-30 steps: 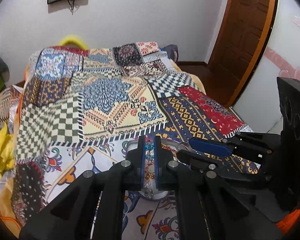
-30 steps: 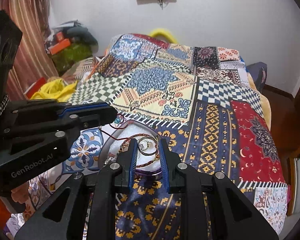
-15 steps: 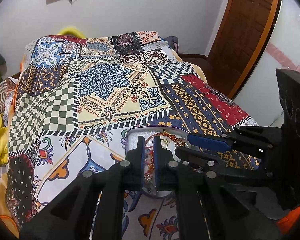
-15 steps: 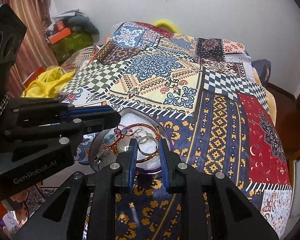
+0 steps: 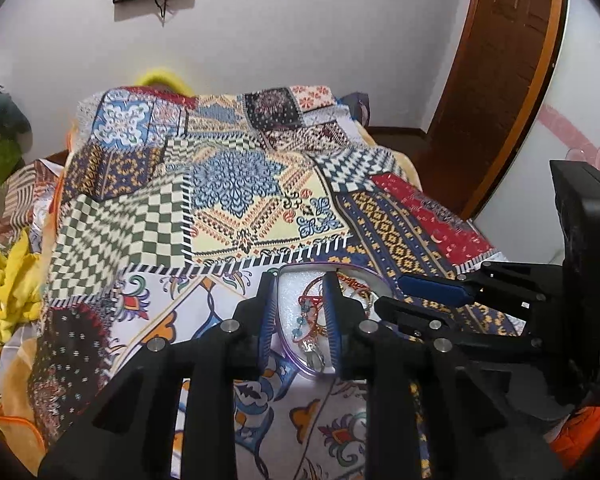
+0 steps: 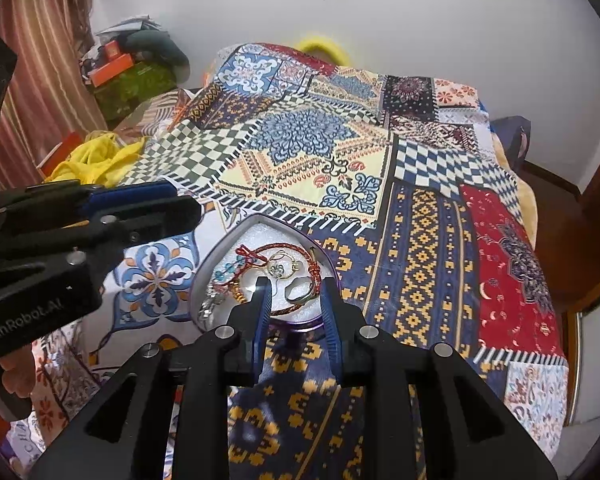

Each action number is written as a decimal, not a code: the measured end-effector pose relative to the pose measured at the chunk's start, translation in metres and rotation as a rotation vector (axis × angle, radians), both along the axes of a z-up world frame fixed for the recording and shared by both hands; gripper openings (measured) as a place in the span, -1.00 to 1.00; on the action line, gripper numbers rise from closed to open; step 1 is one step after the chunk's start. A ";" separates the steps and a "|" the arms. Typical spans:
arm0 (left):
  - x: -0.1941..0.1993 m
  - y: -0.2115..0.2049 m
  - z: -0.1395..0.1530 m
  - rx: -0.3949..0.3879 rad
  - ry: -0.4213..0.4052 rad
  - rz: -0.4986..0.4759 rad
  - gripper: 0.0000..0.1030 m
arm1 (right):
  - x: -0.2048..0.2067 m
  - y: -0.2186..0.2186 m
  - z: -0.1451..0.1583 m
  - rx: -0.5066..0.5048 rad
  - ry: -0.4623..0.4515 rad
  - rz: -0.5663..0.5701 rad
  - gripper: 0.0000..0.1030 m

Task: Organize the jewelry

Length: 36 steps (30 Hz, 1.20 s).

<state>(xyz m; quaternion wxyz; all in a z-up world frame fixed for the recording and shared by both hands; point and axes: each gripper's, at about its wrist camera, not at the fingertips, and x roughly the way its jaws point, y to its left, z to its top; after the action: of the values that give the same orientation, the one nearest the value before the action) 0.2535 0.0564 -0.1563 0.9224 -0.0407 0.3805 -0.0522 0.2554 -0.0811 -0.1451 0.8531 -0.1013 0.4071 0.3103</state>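
Observation:
A purple-rimmed heart-shaped jewelry box (image 6: 204, 276) with a white foam lining sits on the patchwork bedspread; it also shows in the left wrist view (image 5: 288, 356). Inside lie a red cord bracelet (image 6: 284, 247), gold rings (image 6: 286, 266), a dark ring (image 6: 298, 292) and a blue bead strand (image 5: 302, 322). My left gripper (image 5: 299, 284) is open above the box's left part, straddling the beads. My right gripper (image 6: 296, 290) is open over the box's near edge, around the dark ring. Neither holds anything.
The patchwork bedspread (image 6: 320, 148) covers the whole bed. Yellow cloth (image 6: 96, 160) lies at its left side, with clutter (image 6: 128, 68) by the curtain. A wooden door (image 5: 500, 80) stands at the right, beyond the bed's edge.
The left gripper's jaws have opened from nearly shut and dropped the bead strand into the box. The right gripper has moved closer over the box's near edge.

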 end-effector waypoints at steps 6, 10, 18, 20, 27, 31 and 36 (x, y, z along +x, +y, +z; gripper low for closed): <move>-0.029 -0.002 0.033 0.006 -0.079 0.001 -0.43 | -0.026 -0.013 0.039 0.030 -0.087 -0.029 -0.56; -0.057 0.000 0.066 -0.011 -0.161 0.016 -0.36 | -0.049 -0.024 0.072 0.082 -0.167 -0.045 -0.56; -0.135 -0.006 0.136 -0.014 -0.413 0.037 -0.30 | -0.131 -0.054 0.155 0.232 -0.452 -0.099 -0.56; -0.154 -0.010 0.148 -0.010 -0.469 0.033 -0.28 | -0.152 -0.061 0.168 0.267 -0.515 -0.117 -0.56; -0.210 -0.030 0.166 0.047 -0.625 0.060 0.28 | -0.211 -0.075 0.191 0.332 -0.687 -0.174 0.00; -0.228 -0.035 0.167 0.065 -0.686 0.122 0.95 | -0.222 -0.072 0.187 0.294 -0.762 -0.237 0.58; -0.231 -0.034 0.164 0.061 -0.677 0.156 0.98 | -0.219 -0.070 0.184 0.304 -0.740 -0.267 0.79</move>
<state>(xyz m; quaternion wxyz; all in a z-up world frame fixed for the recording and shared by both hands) 0.0224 0.0228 0.0077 0.9983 -0.0222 0.0499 0.0194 0.0363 -0.1514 0.0386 0.9797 -0.0250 0.0324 0.1963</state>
